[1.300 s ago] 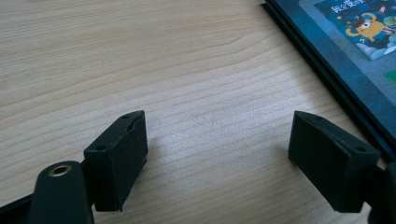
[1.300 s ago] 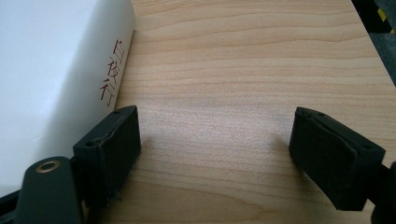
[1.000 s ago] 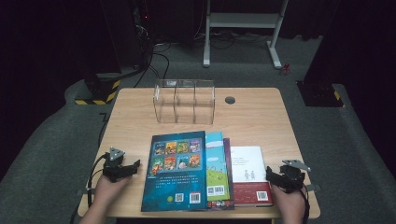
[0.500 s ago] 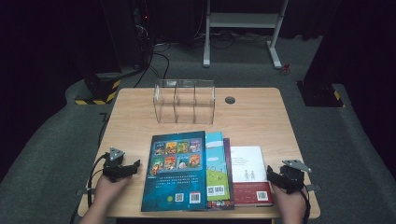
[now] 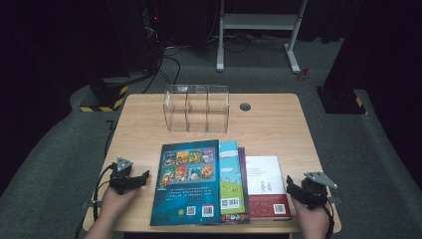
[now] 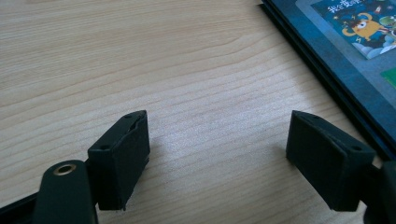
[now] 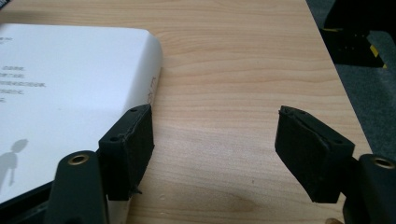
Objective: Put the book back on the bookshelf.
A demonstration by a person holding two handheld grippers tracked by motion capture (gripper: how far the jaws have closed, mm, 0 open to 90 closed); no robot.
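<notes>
Both claws gape empty: the left claw (image 5: 142, 176) rests beside the blue book (image 5: 187, 181); the right claw (image 5: 291, 186), just narrowing, probably risks shoving the white book (image 7: 70, 98) rather than pinching it.

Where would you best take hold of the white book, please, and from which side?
Probably at its free right edge, from the right: the white book lies flat, its left side tucked under the neighbouring books. The right gripper sits open beside that edge.
</notes>
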